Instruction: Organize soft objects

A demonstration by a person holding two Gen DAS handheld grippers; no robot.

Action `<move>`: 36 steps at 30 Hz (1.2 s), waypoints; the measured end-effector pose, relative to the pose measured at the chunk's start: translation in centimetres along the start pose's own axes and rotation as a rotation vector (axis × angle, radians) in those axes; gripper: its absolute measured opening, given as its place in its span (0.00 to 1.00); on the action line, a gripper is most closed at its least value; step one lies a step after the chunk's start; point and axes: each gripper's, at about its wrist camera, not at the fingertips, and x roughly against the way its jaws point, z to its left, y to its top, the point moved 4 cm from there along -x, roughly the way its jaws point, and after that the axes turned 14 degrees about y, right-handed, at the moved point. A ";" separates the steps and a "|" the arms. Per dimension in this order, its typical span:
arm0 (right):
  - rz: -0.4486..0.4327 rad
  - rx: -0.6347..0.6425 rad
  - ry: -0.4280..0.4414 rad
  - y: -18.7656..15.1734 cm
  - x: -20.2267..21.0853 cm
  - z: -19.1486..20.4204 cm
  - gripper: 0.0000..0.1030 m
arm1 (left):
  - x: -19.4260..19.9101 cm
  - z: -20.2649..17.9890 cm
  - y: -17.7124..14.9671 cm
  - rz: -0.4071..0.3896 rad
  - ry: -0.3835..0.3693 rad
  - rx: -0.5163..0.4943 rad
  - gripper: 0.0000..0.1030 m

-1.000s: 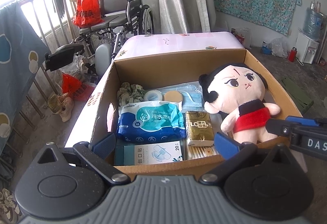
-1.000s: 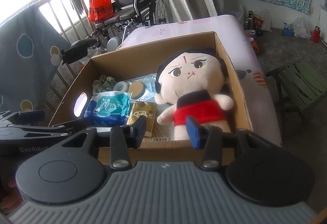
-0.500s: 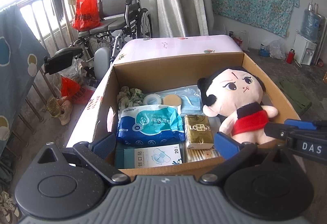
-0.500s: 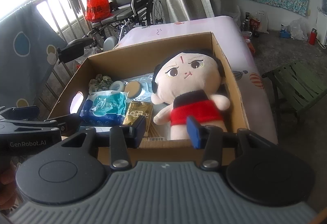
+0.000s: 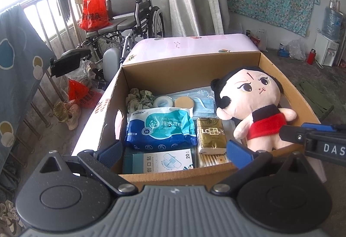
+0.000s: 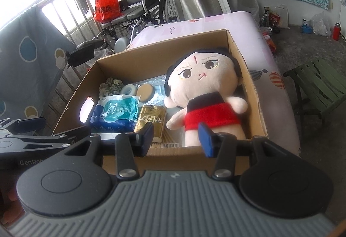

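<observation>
Against earlier frames I see nothing shifted in box [image 5: 190,61]; both grippers sit same spot. Left gripper [image 5: 174,151] jaws wide apart, empty. Right gripper [image 6: 176,136] jaws part open, nothing between. Doll [image 6: 203,94] lies at box's right side, long axis head toward upper frame, feet toward near wall. Left view alone shows plaster pack [image 5: 160,161]; right view alone shows stool [image 6: 320,87].

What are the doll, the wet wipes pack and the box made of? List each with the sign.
Doll: plush fabric, matte and fuzzy, with a stitched face; likely stuffed.
Wet wipes pack: thin plastic film, glossy, wrinkled, catching highlights.
Box: brown cardboard, matte, with raw cut edges and a punched hand hole; probably corrugated, though the fluting is not visible.
</observation>
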 end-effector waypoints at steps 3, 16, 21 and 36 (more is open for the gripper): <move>-0.020 0.004 -0.014 0.3 0.3 0.4 0.44 | 0.0 0.3 0.0 0.003 -0.021 0.014 1.00; -0.015 0.008 -0.020 -0.1 0.1 0.4 0.45 | -0.4 0.6 -0.2 0.008 -0.045 0.020 1.00; -0.012 -0.021 -0.006 -0.5 0.1 -0.3 0.45 | -0.4 0.4 -0.1 0.011 -0.021 0.013 1.00; -0.010 -0.010 -0.007 -0.5 0.1 0.1 0.45 | -0.5 0.3 -0.2 0.018 -0.025 0.016 1.00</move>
